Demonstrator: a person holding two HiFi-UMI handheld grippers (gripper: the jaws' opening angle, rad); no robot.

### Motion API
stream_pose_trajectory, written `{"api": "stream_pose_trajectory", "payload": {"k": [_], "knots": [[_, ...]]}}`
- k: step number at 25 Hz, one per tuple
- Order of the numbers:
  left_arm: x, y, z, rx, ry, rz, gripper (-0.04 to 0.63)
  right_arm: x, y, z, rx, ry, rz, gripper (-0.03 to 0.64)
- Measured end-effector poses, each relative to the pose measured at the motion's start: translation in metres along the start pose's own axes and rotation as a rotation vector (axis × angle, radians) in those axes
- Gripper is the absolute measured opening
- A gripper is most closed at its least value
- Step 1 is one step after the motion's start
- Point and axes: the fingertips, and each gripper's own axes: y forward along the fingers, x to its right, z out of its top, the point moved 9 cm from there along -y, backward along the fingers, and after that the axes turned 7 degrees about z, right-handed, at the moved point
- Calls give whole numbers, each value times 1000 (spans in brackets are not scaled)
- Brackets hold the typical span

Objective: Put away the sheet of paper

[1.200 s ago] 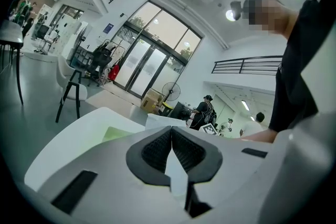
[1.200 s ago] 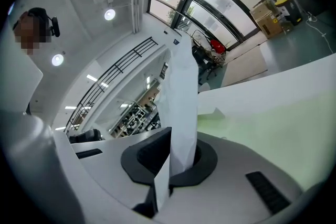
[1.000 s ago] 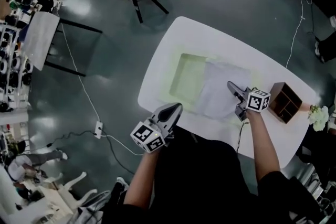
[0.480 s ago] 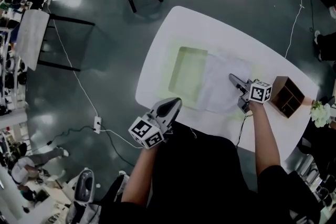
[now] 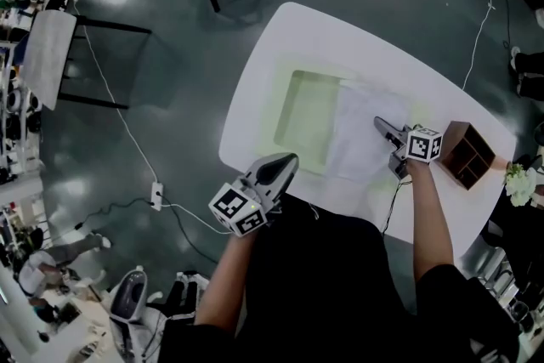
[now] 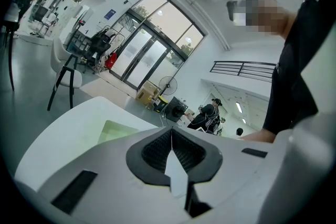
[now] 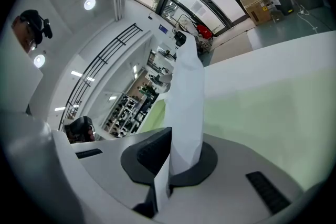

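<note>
Right tool (image 5: 380, 126) has dipped a little toward the bench (image 5: 323, 34) since a sec ago, taking its pinch of the sheet of paper (image 5: 355, 132) down w/ it. Left tool (image 5: 289, 159) has hardly budged at the bench's near edge. One person works both tools over the white bench in a large workshop.

Right tool's jaws are clamped on the sheet. Its own view shows white paper pinched btwn the dark pads & rising in a curl ahead of them. Left tool's jaws are pressed together w/ nothing btwn them, pointing across the bench, clear of the sheet.

Sheet lies spread over the right part of a green mat (image 5: 304, 110), mid-bench. It is raised toward its right side where the right tool pinches it; the rest looks flat on the mat. A wooden organiser (image 5: 466, 159) w/ open compartments sits at the bench's right end, just beyond the right tool & apart from the sheet.

Progress: early. Grip on the sheet is made, & that's abt all that's done. Sheet isn't yet off the mat & hasn't reached any storage spot. Left to do, by the look of it: lift or slide it clear, carry it over & let go. The organiser is prob. the destination, tho the pics don't confirm that. Whether it needs folding to fit can't be told from here.
</note>
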Motion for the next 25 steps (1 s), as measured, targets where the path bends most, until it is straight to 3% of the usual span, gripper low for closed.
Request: {"api": "stream_pose_trajectory", "payload": {"k": [19,25], "knots": [[-2,-1,-4,-5,-11,20,5,18,5,-9,-33,12,-40,-2],[-1,0,-6,-2,-15,17,5,27,9,-15,-37,43,-94,-2]]}}
